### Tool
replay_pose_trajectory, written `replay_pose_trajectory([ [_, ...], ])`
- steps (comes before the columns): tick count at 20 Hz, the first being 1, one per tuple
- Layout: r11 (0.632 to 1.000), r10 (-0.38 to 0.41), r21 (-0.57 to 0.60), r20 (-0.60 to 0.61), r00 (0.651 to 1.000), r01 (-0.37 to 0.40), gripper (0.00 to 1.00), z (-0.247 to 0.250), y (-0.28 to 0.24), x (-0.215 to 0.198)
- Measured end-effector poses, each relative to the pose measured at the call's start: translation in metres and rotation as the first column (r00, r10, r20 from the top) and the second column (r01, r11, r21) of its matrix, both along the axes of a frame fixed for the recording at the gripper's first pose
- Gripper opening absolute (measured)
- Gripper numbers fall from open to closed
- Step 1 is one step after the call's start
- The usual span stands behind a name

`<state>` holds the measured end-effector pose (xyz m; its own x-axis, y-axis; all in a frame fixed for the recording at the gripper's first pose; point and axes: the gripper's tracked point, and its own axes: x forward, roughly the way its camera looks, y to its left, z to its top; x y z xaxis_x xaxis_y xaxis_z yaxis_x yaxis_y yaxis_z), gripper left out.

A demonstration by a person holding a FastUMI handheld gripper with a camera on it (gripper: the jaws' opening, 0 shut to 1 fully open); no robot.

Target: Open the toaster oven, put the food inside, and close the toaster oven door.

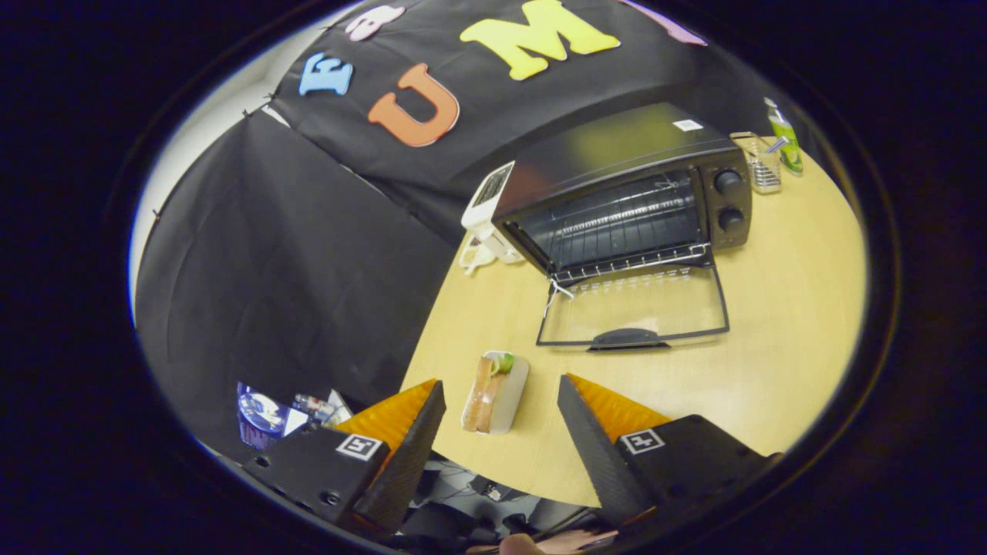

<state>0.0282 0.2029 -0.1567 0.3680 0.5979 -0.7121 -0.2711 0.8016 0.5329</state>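
Note:
A black toaster oven [617,200] stands at the far side of the wooden table [786,324]. Its glass door [636,308] lies folded down flat toward me, and the wire rack [624,231] inside is bare. The food, a sandwich with a green bit in a small white tray [493,391], rests on the table near its front edge. It lies in the gap between my two fingers, nearer the left one, touching neither. My gripper [501,395] is open and hovers above it.
A white appliance [487,208] sits left of the oven. A wire holder [763,166] and a green bottle [785,137] stand at the oven's right. Clutter [277,412] lies below the table's left edge. Bare tabletop spreads right of the door.

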Motion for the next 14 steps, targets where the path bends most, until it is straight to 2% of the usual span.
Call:
replay_pose_trajectory([
  [6, 0.996, 0.078, -0.043, -0.087, 0.993, -0.082, 0.86, -0.054, 0.051, -0.011],
  [9, 0.996, 0.072, -0.036, -0.117, 0.991, -0.077, 0.77, -0.073, 0.057, -0.007],
  [11, 0.998, 0.058, -0.023, -0.144, 0.988, -0.062, 0.65, -0.082, 0.06, -0.005],
  [14, 0.998, 0.063, 0.009, -0.177, 0.982, -0.063, 0.57, -0.09, 0.07, -0.006],
])
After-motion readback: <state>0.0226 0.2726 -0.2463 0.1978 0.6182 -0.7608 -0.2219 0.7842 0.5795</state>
